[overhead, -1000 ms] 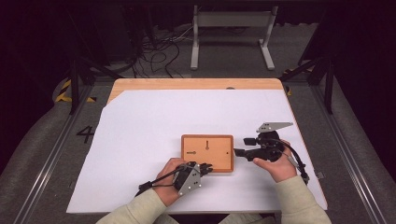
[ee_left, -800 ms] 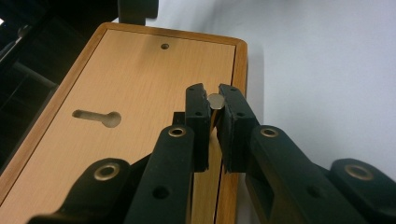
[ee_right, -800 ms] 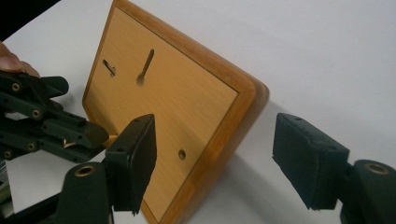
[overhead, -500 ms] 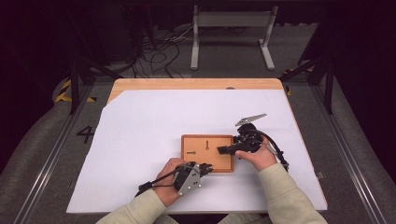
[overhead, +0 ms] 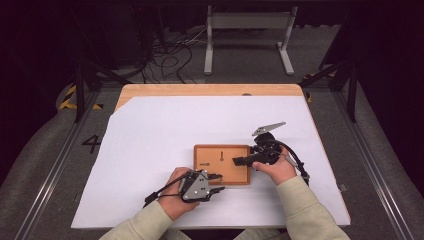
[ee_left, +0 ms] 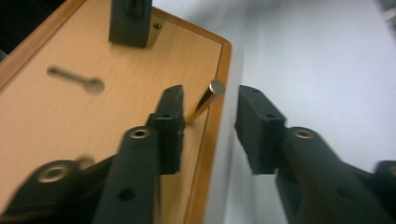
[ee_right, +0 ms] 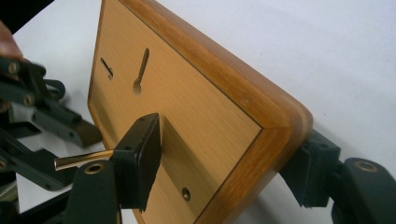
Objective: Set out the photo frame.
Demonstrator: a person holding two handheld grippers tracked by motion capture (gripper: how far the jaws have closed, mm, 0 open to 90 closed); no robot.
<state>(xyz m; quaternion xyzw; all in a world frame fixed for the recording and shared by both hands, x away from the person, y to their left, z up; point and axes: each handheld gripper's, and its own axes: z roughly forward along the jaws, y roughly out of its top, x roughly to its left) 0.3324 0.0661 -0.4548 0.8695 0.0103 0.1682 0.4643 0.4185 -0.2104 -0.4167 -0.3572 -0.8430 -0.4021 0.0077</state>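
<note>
Claws, two: my right claw (overhead: 236, 161) clamps one wooden board (overhead: 235, 172) by its corner, while my left claw (overhead: 219, 182), jaws just opening, stands apart around one brass pin (ee_left: 205, 101) at the board's near edge.

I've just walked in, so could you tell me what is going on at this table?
A person works on a small wooden board lying on the white table cover. The right hand-held gripper clamps the board's rim, one jaw on its face, one outside the edge. The left hand-held gripper has just been opening; a brass pin stands between its jaws at the board's edge, seemingly free of the right-hand pad.
</note>
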